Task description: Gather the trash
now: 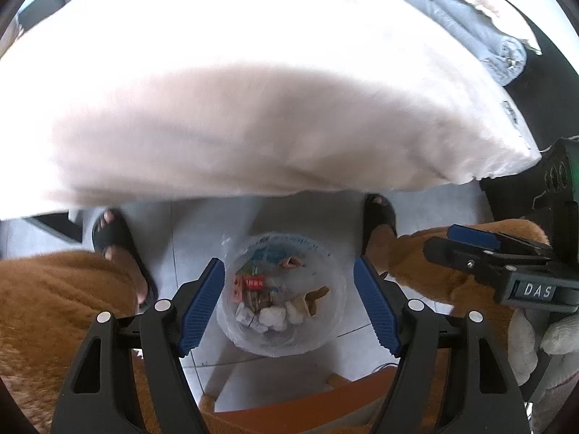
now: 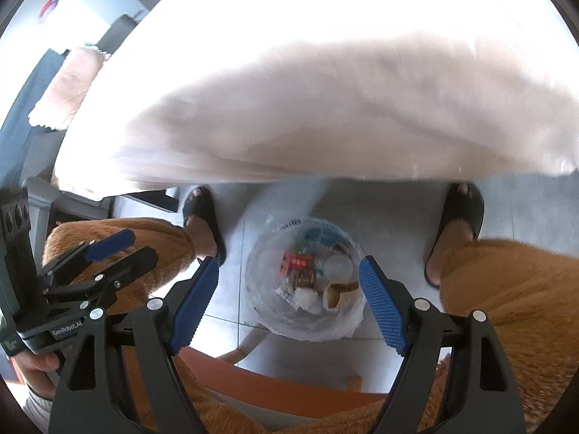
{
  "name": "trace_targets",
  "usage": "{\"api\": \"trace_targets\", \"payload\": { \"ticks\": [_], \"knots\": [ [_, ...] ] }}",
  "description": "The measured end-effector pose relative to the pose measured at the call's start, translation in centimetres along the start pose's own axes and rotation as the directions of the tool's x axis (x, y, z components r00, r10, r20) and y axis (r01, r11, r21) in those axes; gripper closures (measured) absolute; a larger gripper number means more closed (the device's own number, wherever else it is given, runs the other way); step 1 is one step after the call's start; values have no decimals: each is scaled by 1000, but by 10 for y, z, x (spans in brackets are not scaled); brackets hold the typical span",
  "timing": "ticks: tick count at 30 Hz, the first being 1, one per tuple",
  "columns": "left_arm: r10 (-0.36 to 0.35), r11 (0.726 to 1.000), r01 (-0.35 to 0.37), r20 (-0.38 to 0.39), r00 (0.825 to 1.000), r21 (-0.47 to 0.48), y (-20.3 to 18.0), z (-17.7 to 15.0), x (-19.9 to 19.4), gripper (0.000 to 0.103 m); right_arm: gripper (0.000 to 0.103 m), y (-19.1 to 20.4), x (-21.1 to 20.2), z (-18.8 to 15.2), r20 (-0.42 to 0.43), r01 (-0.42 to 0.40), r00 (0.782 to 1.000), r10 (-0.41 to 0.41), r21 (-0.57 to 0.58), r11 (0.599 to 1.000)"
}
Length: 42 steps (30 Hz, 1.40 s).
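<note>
- Jaws on left gripper (image 1: 287,298): spread apart, nothing between the blue pads, pointing steeply down over the floor.
- Right gripper (image 2: 289,298): same story, jaws apart and empty; it also shows at the right edge of the left wrist view, gripped by a white-gloved hand (image 1: 542,340).
- Orange chair seat (image 2: 275,383) and orange fleece trousers (image 2: 514,289) fill the bottom of both views; the person appears seated.
- Trash bin (image 1: 278,340): clear plastic-lined tub on the grey tile floor (image 2: 524,209), between the two black slippers (image 2: 457,231), directly below both grippers.
- Trash (image 1: 275,300) already inside: crumpled white paper, red wrapper, brown scrap, other bits. So collection looks well under way or done.
- White cloth-covered table (image 1: 253,126) hangs over the far side; its top is blown out by glare, so leftover trash up there can't be judged.
- Pink towel (image 2: 76,83) and grey bundle (image 1: 481,32) lie beyond the table; unclear whether either counts as trash.
</note>
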<state>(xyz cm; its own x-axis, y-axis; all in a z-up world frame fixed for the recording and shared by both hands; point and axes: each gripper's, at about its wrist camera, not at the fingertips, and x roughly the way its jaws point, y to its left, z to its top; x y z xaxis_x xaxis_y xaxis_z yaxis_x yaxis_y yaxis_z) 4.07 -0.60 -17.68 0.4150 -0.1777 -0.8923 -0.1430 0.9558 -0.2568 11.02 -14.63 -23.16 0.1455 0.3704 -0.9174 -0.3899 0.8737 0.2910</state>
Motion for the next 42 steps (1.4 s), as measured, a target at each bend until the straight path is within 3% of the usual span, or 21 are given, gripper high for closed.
{"api": "trace_targets", "payload": {
  "ticks": [8, 16, 30, 32, 36, 40, 42],
  "knots": [
    [4, 998, -9, 86, 996, 59, -20, 16, -42, 31, 24, 13, -52, 13, 111, -6, 994, 12, -48, 999],
    [22, 999, -30, 180, 983, 41, -20, 37, -84, 31, 24, 24, -88, 25, 202, 13, 979, 10, -112, 994],
    [48, 995, -73, 313, 949, 67, -29, 64, -146, 30, 24, 45, -153, 49, 369, 45, 929, 24, -178, 983],
    [45, 994, -76, 329, 943, 81, -34, 65, -154, 22, 23, 48, -160, 51, 385, 48, 922, 30, -193, 980],
    [44, 992, -84, 364, 931, 95, -40, 68, -168, 8, 4, 52, -172, 53, 427, 55, 904, 40, -209, 976],
    [83, 986, -133, 403, 912, 98, -45, 69, -180, 6, 4, 53, -182, 53, 471, 72, 881, 38, -215, 974],
    [79, 986, -130, 405, 911, 101, -46, 70, -182, 6, 4, 53, -186, 54, 478, 81, 878, 31, -212, 974]
  ]
}}
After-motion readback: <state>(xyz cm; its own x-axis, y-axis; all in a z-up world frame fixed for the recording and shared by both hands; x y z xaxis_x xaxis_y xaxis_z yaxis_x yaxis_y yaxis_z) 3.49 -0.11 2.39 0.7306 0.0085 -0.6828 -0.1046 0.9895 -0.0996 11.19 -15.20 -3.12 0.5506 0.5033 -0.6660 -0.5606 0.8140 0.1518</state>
